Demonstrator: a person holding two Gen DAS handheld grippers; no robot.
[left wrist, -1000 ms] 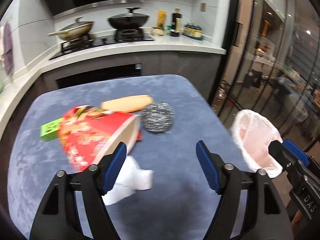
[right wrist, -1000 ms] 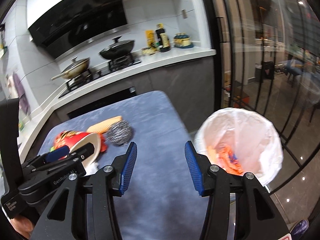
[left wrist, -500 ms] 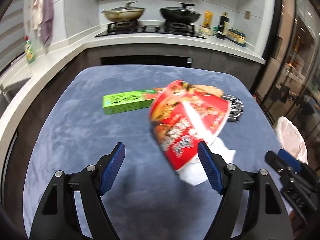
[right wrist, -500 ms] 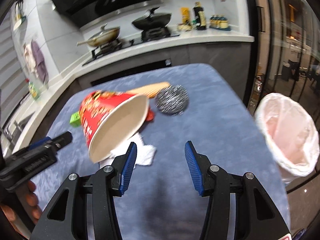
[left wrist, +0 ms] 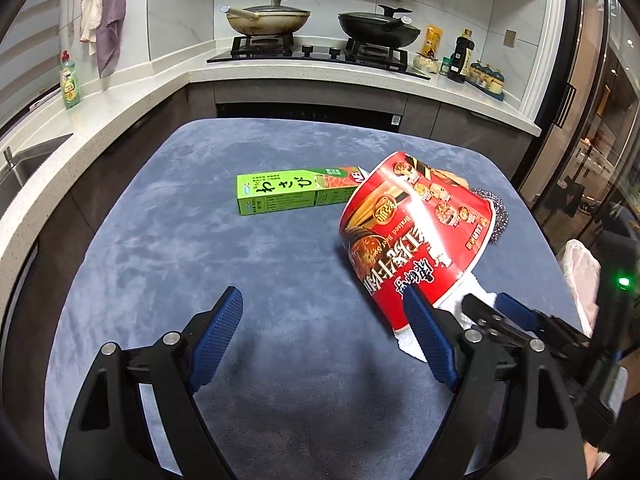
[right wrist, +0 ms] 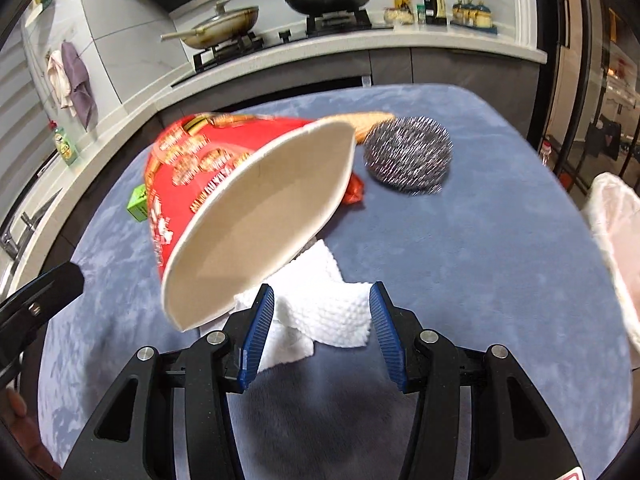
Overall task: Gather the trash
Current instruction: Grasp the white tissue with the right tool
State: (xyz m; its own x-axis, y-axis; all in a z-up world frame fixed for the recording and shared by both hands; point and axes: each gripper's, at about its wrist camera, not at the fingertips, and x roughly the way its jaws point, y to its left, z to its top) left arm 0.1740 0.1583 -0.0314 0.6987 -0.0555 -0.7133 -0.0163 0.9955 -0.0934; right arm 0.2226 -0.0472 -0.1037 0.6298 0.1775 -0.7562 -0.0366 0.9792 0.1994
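Observation:
A red instant-noodle cup [left wrist: 416, 236] lies tipped on the blue table cloth [left wrist: 200, 248], its open mouth [right wrist: 260, 224] facing my right gripper. A white crumpled tissue [right wrist: 328, 312] lies under and in front of the cup. My right gripper [right wrist: 322, 334] is open with the tissue between its fingers. My left gripper [left wrist: 328, 336] is open and empty; its right finger is close by the cup's rim. A green box [left wrist: 296, 191] lies behind the cup. A steel scourer [right wrist: 408, 154] lies to the cup's right.
A white-lined trash bin [right wrist: 616, 248] stands off the table's right edge. A tan corn-like item [right wrist: 372, 120] lies behind the cup. A small orange wrapper [right wrist: 354, 192] lies by the cup's rim. The kitchen counter with pans [left wrist: 268, 20] runs behind the table.
Both grippers have swung left from the bin towards the table. The right gripper has come down close to the tissue and cup. The left now sits left of the cup.

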